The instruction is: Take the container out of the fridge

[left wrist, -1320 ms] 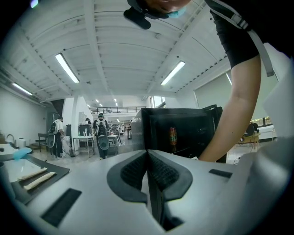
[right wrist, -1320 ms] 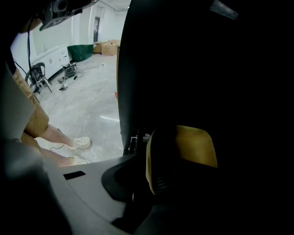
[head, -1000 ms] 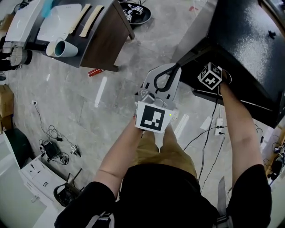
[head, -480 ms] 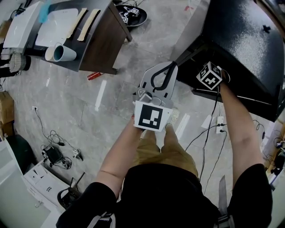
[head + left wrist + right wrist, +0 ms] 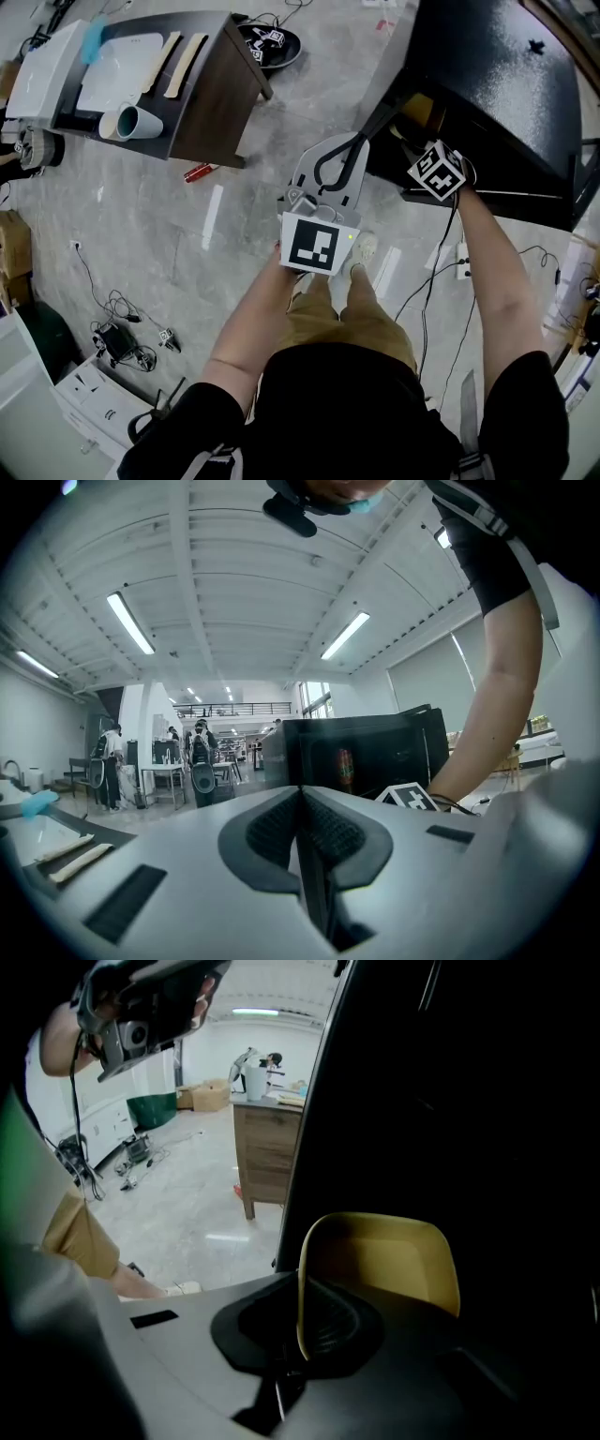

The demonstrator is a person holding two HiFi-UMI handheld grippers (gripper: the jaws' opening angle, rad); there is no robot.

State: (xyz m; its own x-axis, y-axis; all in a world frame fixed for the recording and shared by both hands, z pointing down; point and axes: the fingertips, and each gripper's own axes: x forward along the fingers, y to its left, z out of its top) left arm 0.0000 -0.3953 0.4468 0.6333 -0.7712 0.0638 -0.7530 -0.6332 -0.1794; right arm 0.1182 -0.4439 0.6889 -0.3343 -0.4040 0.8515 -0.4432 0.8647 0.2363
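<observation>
Within right claw (image 5: pixel 298 1337), yellow container (image 5: pixel 394 1260) rim

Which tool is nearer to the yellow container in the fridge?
Right. The right tool is closed on the rim of the container, at the opening of the fridge. The left tool is shut and empty, outside the fridge, well apart from the container.

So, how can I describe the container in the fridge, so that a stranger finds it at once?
Find the black fridge on the floor and look into its open front. The yellow container is there, its rim between the right gripper's jaws; nothing else visible inside is yellow.
</observation>
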